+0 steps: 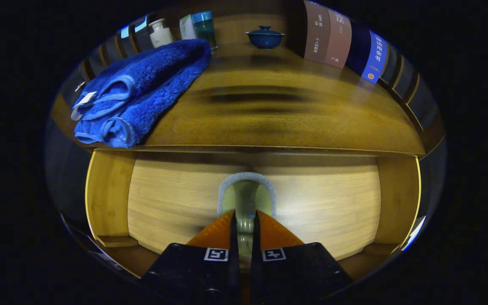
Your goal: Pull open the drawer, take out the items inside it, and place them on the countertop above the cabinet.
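Orange fingers (223, 233) of the gripper (244, 220) pinch a pale cup (246, 199), its grey rim toward the open drawer (184, 199) floor beyond. Farther up lies the countertop (295, 123), bare right of the blue towel (142, 89).

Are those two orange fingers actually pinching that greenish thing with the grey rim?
Touching. In the gripper view, both orange fingers press against the sides of the greenish item over the open drawer, with no gap on either side.
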Available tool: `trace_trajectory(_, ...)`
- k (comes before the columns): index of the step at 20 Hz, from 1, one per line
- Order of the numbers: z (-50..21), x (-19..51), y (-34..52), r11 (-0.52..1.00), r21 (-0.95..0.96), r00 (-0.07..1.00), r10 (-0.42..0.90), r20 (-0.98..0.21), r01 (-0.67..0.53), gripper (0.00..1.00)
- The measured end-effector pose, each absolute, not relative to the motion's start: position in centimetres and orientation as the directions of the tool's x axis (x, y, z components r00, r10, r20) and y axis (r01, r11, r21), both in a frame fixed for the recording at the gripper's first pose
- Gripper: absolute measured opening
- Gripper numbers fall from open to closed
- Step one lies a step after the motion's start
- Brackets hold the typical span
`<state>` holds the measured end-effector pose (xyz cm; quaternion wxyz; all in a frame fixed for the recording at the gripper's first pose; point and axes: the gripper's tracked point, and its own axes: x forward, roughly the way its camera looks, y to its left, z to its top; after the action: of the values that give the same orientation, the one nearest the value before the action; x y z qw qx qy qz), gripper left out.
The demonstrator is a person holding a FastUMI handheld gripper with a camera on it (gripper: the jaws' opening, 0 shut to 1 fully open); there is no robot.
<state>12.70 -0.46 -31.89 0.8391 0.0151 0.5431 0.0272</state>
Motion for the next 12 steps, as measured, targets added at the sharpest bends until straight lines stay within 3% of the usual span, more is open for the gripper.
trace_trajectory(6,-25.9,10.3,-0.6,0.992,0.120,0.546,0.114,-0.830,-0.025,0.14)
trace_trajectory(12,-18.9,12.1,-1.6,0.990,0.141,0.689,0.122,-0.714,-0.029,0.14)
